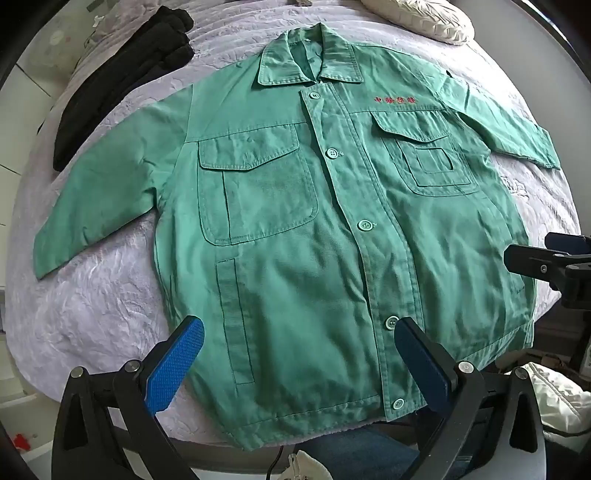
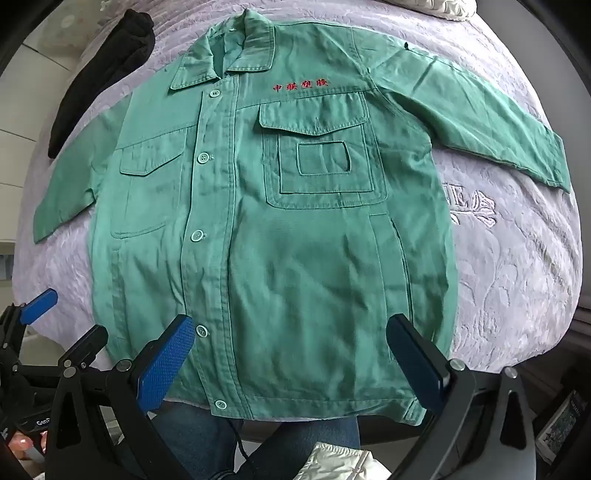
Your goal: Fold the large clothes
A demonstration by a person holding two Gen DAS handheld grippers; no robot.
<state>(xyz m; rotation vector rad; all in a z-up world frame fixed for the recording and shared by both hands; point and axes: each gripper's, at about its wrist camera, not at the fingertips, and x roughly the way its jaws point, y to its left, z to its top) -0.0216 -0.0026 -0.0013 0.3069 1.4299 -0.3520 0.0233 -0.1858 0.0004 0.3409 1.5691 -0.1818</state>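
My green jacket (image 1: 295, 221) lies flat, buttoned, filling mid-frame on the bed (image 1: 92, 314). My left gripper (image 1: 299, 365) and right gripper (image 2: 291, 365) hover spread, empty, at bottom. Soft, floppy cloth; I'd pinch the sleeve cuffs.

partly seen things at the frame edges and behind the grippers

the green button-front work jacket (image 1: 295, 229) has bits of its hem hidden behind the blue-padded fingers of the left gripper (image 1: 299, 363) and, in the other view, of the right gripper (image 2: 291, 360). the red embroidered characters (image 2: 300, 86) on its chest are too small to read. the black folded garment (image 1: 122, 81) and the cream quilted cushion (image 1: 421, 18) are cut off by the picture's edge.
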